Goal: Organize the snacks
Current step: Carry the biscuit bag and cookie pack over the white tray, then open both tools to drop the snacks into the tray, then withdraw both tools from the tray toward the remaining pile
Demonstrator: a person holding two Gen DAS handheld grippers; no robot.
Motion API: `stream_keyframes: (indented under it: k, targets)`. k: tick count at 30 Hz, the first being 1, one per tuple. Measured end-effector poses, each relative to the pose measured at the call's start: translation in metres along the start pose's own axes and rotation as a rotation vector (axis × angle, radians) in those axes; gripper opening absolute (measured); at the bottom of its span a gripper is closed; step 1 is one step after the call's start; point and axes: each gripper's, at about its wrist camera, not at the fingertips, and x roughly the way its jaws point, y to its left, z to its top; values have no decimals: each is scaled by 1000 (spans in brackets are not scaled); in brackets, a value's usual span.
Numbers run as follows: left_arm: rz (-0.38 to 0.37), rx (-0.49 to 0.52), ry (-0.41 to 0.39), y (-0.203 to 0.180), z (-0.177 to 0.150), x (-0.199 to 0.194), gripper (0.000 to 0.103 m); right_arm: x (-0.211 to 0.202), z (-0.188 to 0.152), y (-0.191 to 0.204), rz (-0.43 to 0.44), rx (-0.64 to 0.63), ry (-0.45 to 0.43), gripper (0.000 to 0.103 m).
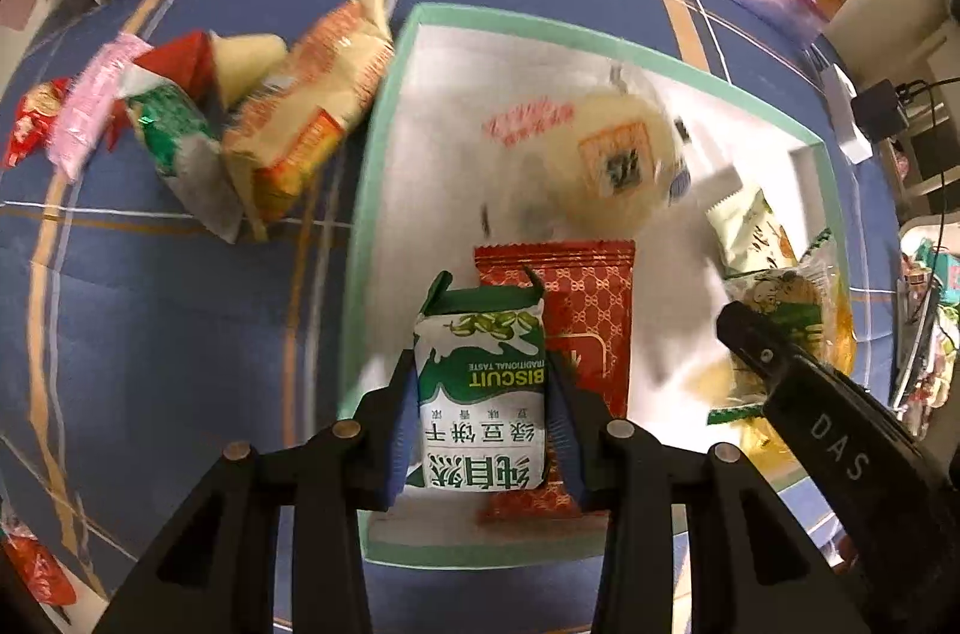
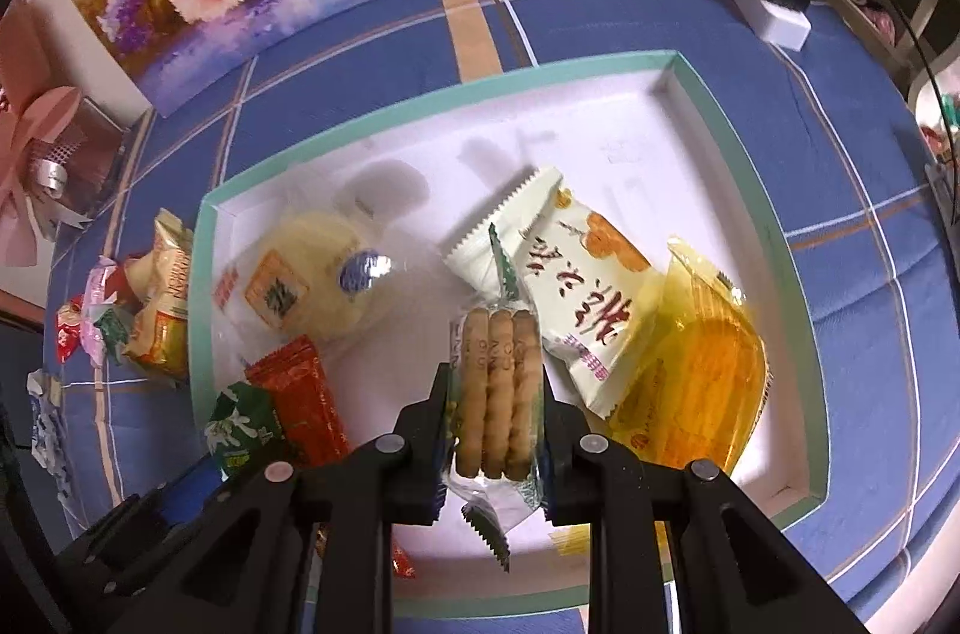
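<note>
with each tool pinching a pack, the left tool [image 1: 483,394] its biscuit pack [image 1: 480,394] and the right tool [image 2: 493,412] its cracker pack [image 2: 493,394], we should lower both low into the box [image 2: 804,334] before letting go.

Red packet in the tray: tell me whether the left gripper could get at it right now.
Probably not yet. The left gripper is shut on the green biscuit pack, which hangs right over the red packet in the tray; it would have to release that first.
</note>
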Motion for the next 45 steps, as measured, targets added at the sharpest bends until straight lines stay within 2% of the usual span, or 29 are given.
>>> stream_keyframes:
  k: [3,13,16,20,27,34,42,43,45]
  targets:
    - [-49,0,30,-3,-2,9,42,4,1,-4,-2,11,18,24]
    - [-55,9,23,-5,-1,8,42,12,1,-8,-7,14,49,25]
    - [-43,8,16,-3,2,0,46,11,0,-9,-12,12,53,27]
    - [-47,12,-40,-4,9,-21,59,-2,6,-5,-10,9,16,27]
    - [-79,28,-157,-5,14,-65,69,-44,11,-7,8,17,-103,27]
    - [-41,-42,-219,18,15,-80,70,-60,11,-7,22,14,-155,27]
    - [12,-116,-218,34,16,-76,70,-48,10,-5,16,7,-118,27]
    - [22,-126,-219,37,16,-76,70,-46,10,-5,15,10,-117,28]
    - [46,-144,-223,40,16,-75,70,-44,10,-6,14,14,-118,42]
